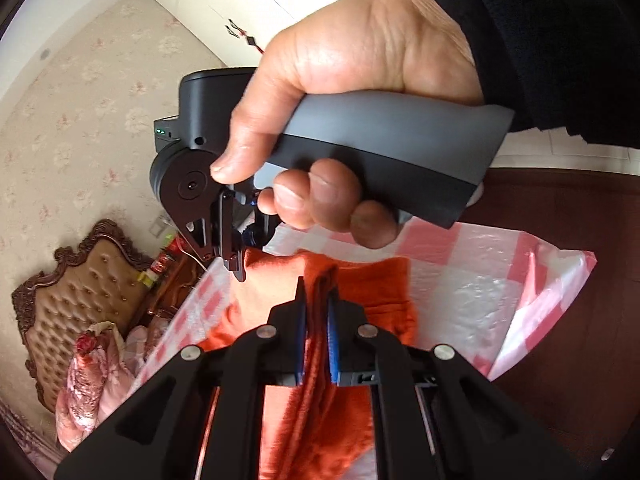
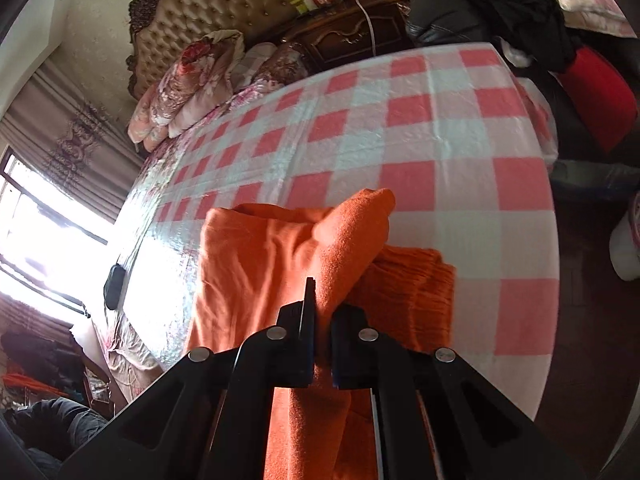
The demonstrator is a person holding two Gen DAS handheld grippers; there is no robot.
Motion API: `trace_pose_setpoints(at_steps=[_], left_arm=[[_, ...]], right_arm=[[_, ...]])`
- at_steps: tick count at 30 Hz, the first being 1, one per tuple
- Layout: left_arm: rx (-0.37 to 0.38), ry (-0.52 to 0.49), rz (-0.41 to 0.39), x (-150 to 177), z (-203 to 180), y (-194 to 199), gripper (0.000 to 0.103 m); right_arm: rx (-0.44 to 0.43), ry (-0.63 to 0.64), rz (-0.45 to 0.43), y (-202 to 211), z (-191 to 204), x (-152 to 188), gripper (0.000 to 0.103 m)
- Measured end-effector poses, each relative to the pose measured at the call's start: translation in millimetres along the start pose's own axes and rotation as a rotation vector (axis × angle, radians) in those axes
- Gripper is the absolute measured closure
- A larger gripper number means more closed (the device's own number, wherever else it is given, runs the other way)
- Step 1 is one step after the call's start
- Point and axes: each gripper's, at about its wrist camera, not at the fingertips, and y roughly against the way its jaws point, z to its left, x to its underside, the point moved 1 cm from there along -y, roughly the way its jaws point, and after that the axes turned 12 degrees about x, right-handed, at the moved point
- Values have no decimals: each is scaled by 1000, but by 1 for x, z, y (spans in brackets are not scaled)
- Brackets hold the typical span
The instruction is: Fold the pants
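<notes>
Orange pants (image 2: pixel 256 256) — on your checked bed cover (image 2: pixel 440 140); your left claw (image 1: pixel 317 300) and right claw (image 2: pixel 322 300) each pinch a raised fold.

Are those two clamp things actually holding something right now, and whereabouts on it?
Yes. The left gripper and the right gripper are each shut on a bunched-up fold of the orange pants, lifting it off the checkered cloth.
</notes>
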Motion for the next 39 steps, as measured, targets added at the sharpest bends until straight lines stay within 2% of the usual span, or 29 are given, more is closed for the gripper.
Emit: trace_pose_setpoints(at_steps=[4,7,8,9,10,11,12,13,16,19,21,22,23,24,25,26,27,29,30,31,35,36,38,39], left_arm=[[51,0,34,7,-11,-18,94],[122,40,45,11,-12,-26,85],[149,57,42,12,-9,-26,78],[187,72,28,12,-7,-23,68],[208,74,9,13,-5,-16,63],[219,75,-15,16,-3,-5,57],[233,94,-34,19,4,5,54],[251,144,-48,23,18,17,53],[251,414,-55,57,81,60,48],[206,786,4,134,163,83,48],[215,968,57,181,196,86,49],[252,1059,85,204,206,81,49],[298,1132,107,220,208,76,49],[389,1226,124,238,211,68,51],[453,1299,129,250,210,63,52],[486,1337,141,258,211,59,61],[515,1351,166,263,211,52,70],[571,1368,178,270,213,44,80],[574,1352,179,271,215,41,88],[556,1328,182,273,222,40,89],[504,1298,201,281,238,28,89],[495,1296,210,284,241,26,81],[464,1280,189,283,247,32,80],[408,1239,156,277,252,41,79]], right_arm=[[86,10,11,-14,-13,11,96],[160,55,-31,-14,-12,19,92],[203,83,-50,-12,-8,22,86],[274,110,-80,-9,-5,25,74],[346,125,-108,-5,-2,28,66],[432,137,-151,3,0,33,50],[453,139,-176,8,1,37,43],[453,131,-192,14,1,42,43],[438,91,-145,12,-5,55,42],[432,54,-103,4,-8,67,42],[418,32,-92,0,-8,73,43],[417,25,-93,-2,-7,76,45],[410,17,-91,-3,-6,79,50],[392,4,-90,-4,-5,81,58],[388,-7,-92,-4,-5,83,59],[393,-13,-96,-4,-4,84,60],[396,-17,-98,-3,-2,85,62],[386,-47,-95,-3,-1,87,67],[384,-70,-94,-4,1,88,69],[388,-73,-93,-5,5,88,69],[381,-44,-126,-14,25,89,70],[383,-47,-132,-15,25,87,69],[404,-71,-130,-13,24,83,67],[439,-92,-144,-5,24,82,65]])
